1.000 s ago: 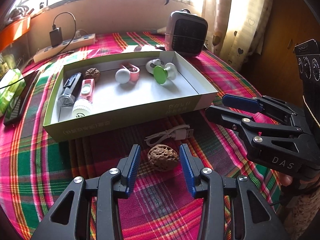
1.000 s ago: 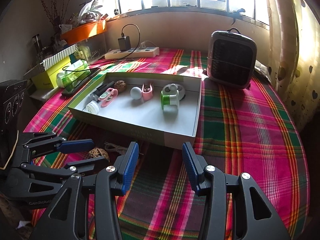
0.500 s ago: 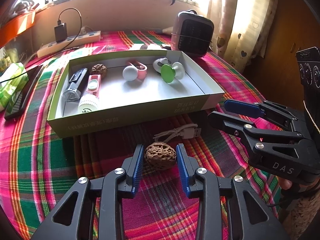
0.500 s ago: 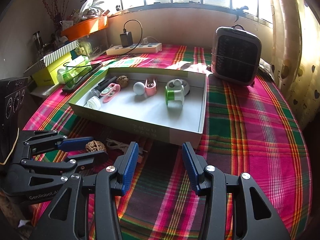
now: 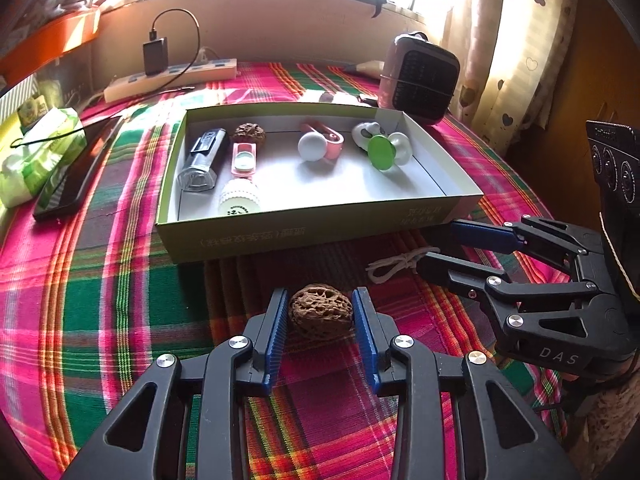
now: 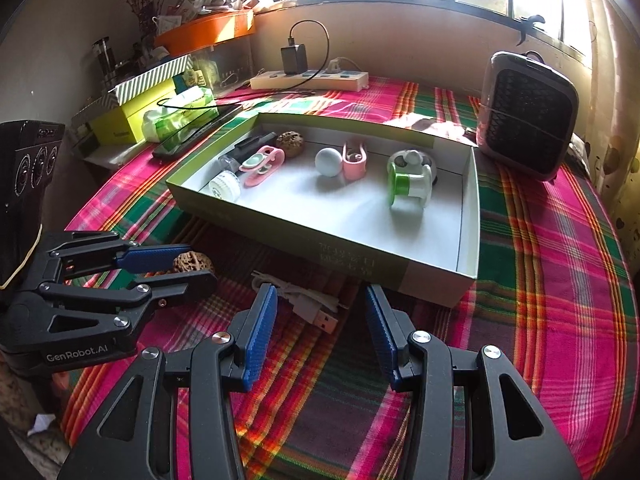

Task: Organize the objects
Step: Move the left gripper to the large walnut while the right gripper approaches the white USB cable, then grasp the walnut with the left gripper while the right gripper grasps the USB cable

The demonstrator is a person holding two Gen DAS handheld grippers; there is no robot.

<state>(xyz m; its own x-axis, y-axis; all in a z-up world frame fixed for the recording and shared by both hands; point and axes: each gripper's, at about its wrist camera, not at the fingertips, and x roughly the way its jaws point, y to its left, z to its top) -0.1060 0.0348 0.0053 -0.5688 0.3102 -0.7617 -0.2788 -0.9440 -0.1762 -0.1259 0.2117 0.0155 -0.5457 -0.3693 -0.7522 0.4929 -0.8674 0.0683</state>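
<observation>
A wrinkled brown walnut [image 5: 320, 310] lies on the plaid cloth in front of the open green box [image 5: 320, 236]. My left gripper [image 5: 320, 316] is shut on it, a blue pad pressing each side. From the right wrist view the walnut [image 6: 194, 262] shows between the left gripper's [image 6: 198, 266] fingers. A bundled white USB cable [image 6: 304, 300] lies to its right. My right gripper [image 6: 320, 320] hovers open over the cable without touching it. In the left wrist view the right gripper [image 5: 438, 246] partly hides the cable [image 5: 394, 266]. A second walnut [image 5: 249, 133] sits inside the box.
The box [image 6: 360, 256] also holds a dark flashlight [image 5: 200, 160], pink gadgets, a white ball [image 5: 313, 147] and a green-and-white piece [image 5: 384, 152]. A small heater [image 5: 420, 76] stands behind it. A power strip [image 5: 172, 80], phone [image 5: 76, 176] and tissue pack [image 5: 40, 156] lie left.
The left jaws have closed in from wide apart onto the walnut. Both grippers have shifted a little across the table, and the right one now stands over the cable.
</observation>
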